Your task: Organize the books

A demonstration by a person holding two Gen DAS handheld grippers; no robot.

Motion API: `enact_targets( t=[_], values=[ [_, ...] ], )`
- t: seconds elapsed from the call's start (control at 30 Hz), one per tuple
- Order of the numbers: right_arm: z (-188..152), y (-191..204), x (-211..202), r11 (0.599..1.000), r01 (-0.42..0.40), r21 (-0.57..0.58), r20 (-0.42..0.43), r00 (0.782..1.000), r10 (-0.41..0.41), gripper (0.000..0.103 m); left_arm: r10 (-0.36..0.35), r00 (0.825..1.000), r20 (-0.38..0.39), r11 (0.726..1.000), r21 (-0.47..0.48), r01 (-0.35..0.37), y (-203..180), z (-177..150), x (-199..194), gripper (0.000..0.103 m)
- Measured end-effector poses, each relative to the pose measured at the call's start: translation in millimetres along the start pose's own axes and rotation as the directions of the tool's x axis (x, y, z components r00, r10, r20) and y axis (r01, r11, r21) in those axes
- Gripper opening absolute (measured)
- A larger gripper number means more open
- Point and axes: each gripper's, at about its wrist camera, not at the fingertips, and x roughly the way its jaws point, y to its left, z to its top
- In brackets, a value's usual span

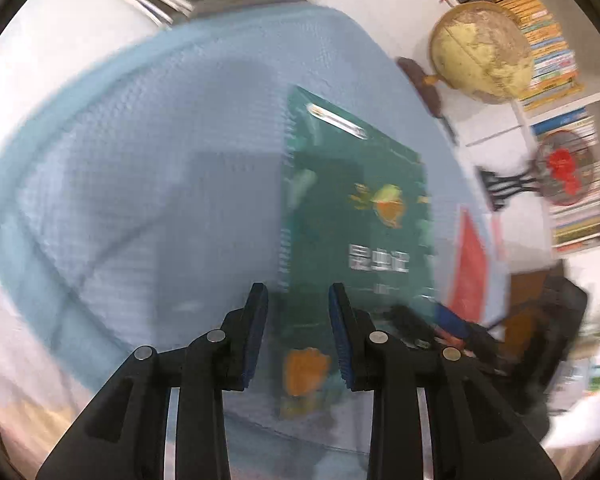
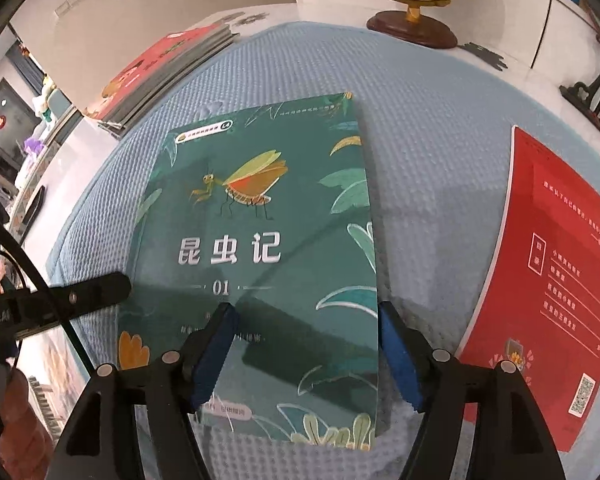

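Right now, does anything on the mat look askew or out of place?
Only the red book: it lies at the mat's right edge, tilted relative to the green book. Nothing is spilled or damaged.

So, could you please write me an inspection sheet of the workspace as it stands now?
Surface: a light blue textured mat over a white tabletop.
Job's things: a green book lies flat, cover up, mid-mat; a red book lies flat at the mat's right edge; a stack of books sits at the far left corner.
Clutter: a globe on a wooden base and a black ornamental stand sit at the far edge.
Grippers: the right gripper is open over the green book's lower right edge, gripping nothing; the left gripper stands narrowly parted with nothing between its fingers.
Cables: a black cable runs at the left gripper.
Surroundings: bookshelves on the right.
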Motion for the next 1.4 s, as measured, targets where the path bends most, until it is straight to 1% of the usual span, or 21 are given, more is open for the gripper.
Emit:
enact_targets(
  t=[0.1, 0.2, 0.33, 0.37, 0.4, 0.43, 0.47, 0.53, 0.57, 0.63, 0.7, 0.77, 0.8, 0.87, 0.97, 1.07, 1.17, 1.27, 1.3, 1.33, 1.4],
  values=[
    [-4, 4, -1, 0.999, 0.018, -0.033, -0.041, 0.999, -0.020, 0.070, 0.056, 0.998, -0.009, 0.998, 0.039, -0.055, -9, -1, 1, 0.027],
    [-6, 5, -1, 0.998, 0.022, -0.056, -0.030, 0.999, -0.023, 0.068, 0.058, 0.997, -0.048, 0.994, 0.097, -0.053, -21, -6, 10, 0.027],
    [-8, -10, -6, 0.999, -0.030, -0.034, -0.001, 1.000, 0.030, 0.057, 0.071, 0.997, -0.038, 0.990, 0.128, -0.065, -30, -10, 11, 0.027],
    [-9, -15, -7, 0.998, -0.054, -0.020, 0.003, 0.999, 0.054, 0.057, 0.044, 0.998, -0.036, 0.993, 0.108, -0.040, -29, -10, 6, 0.027],
    [-9, -21, -8, 0.997, -0.078, -0.003, 0.010, 0.997, 0.078, 0.057, -0.022, 1.000, -0.022, 0.997, 0.068, 0.023, -26, -9, -3, 0.027],
    [-10, -27, -9, 0.993, -0.113, 0.017, 0.017, 0.994, 0.113, 0.057, -0.108, 0.994, 0.002, 0.994, 0.030, 0.108, -24, -8, -14, 0.027],
    [-11, -32, -10, 0.989, -0.143, 0.030, 0.020, 0.990, 0.143, 0.057, -0.205, 0.978, 0.019, 0.979, -0.002, 0.205, -24, -6, -26, 0.027],
    [-12, -35, -12, 0.984, -0.173, 0.036, 0.022, 0.985, 0.172, 0.057, -0.289, 0.957, 0.033, 0.957, -0.017, 0.289, -26, -3, -37, 0.027],
    [-13, -37, -12, 0.983, -0.182, 0.037, 0.023, 0.983, 0.182, 0.058, -0.292, 0.956, 0.033, 0.956, -0.005, 0.293, -29, -3, -38, 0.027],
    [-14, -39, -13, 0.980, -0.196, 0.044, 0.026, 0.981, 0.195, 0.059, -0.225, 0.974, 0.020, 0.974, 0.026, 0.225, -36, -2, -27, 0.027],
    [-15, -38, -13, 0.979, -0.198, 0.043, 0.029, 0.980, 0.197, 0.060, -0.165, 0.986, 0.001, 0.986, 0.004, 0.165, -33, -4, -10, 0.027],
    [-17, -37, -14, 0.981, -0.193, 0.028, 0.036, 0.981, 0.192, 0.060, -0.176, 0.983, -0.049, 0.984, -0.045, 0.174, -28, -6, 8, 0.027],
    [-19, -35, -14, 0.982, -0.189, 0.020, 0.040, 0.981, 0.188, 0.061, -0.156, 0.986, -0.065, 0.986, -0.069, 0.151, -26, -7, 16, 0.027],
    [-20, -33, -15, 0.984, -0.180, 0.003, 0.043, 0.983, 0.180, 0.061, -0.115, 0.991, -0.068, 0.993, -0.047, 0.112, -32, -7, 25, 0.027],
    [-16, -34, -13, 0.982, -0.190, 0.015, 0.030, 0.982, 0.189, 0.062, -0.123, 0.990, -0.076, 0.992, -0.035, 0.120, -41, -2, 31, 0.027],
    [-8, -42, -11, 0.961, -0.260, 0.094, 0.000, 0.965, 0.262, 0.066, -0.057, 0.994, -0.092, 0.998, -0.001, 0.058, -57, -4, 33, 0.027],
    [-3, -54, -13, 0.933, -0.317, 0.169, -0.022, 0.945, 0.326, 0.066, -0.091, 0.990, -0.106, 0.996, 0.012, 0.093, -69, -5, 30, 0.027],
    [-2, -63, -17, 0.924, -0.327, 0.196, -0.033, 0.940, 0.340, 0.066, -0.236, 0.966, -0.103, 0.970, -0.084, 0.228, -64, 0, 21, 0.018],
    [-3, -66, -17, 0.918, -0.339, 0.205, -0.037, 0.935, 0.353, 0.066, -0.311, 0.945, -0.102, 0.944, -0.144, 0.296, -58, 2, 18, 0.016],
    [-5, -71, -18, 0.897, -0.378, 0.228, -0.038, 0.918, 0.396, 0.066, -0.379, 0.920, -0.104, 0.912, -0.210, 0.352, -52, 5, 18, 0.016],
    [-11, -80, -18, 0.847, -0.452, 0.279, -0.034, 0.877, 0.479, 0.070, -0.461, 0.881, -0.104, 0.860, -0.297, 0.415, -47, 10, 20, 0.016]
  ],
)
